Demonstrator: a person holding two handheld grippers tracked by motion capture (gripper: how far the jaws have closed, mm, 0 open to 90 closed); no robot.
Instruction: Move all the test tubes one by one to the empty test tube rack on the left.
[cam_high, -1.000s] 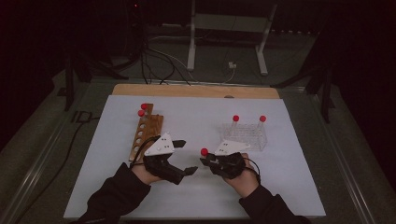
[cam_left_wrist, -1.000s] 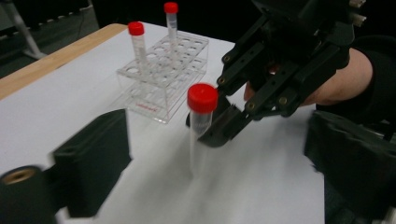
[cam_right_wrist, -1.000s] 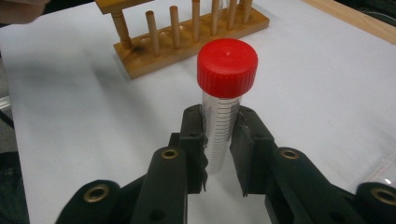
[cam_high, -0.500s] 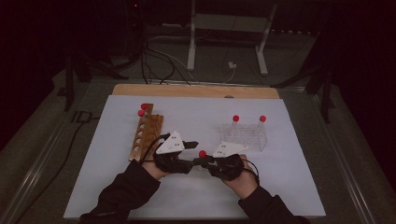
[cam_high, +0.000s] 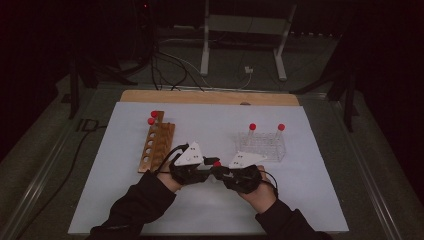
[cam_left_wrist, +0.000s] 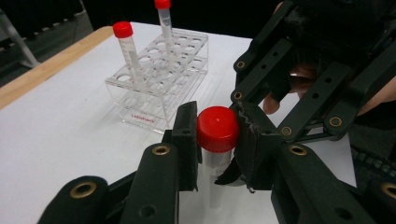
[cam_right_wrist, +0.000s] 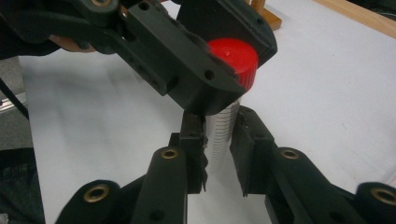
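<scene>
A clear tube (cam_right_wrist: 220, 133) with a red cap (cam_left_wrist: 217, 128) is held upright above the white mat, between both grippers. My right gripper (cam_right_wrist: 219, 147) is shut on the tube's graduated body. My left gripper (cam_left_wrist: 217, 137) comes from the other side, its jaws pressed against both sides of the red cap (cam_right_wrist: 233, 58). In the high view the two grippers meet at the table's front centre: left gripper (cam_high: 209, 168), right gripper (cam_high: 223, 173), cap (cam_high: 216, 163) between them.
A wooden rack (cam_high: 157, 145) with two red-capped tubes (cam_high: 152, 118) at its far end lies to the left. A clear plastic rack (cam_high: 261, 146) holding two capped tubes (cam_left_wrist: 125, 51) stands to the right. A wooden board (cam_high: 210, 97) edges the mat's far side.
My left gripper has moved right to meet the right gripper, and its jaws now sit around the tube's red cap. The right gripper has barely moved.
</scene>
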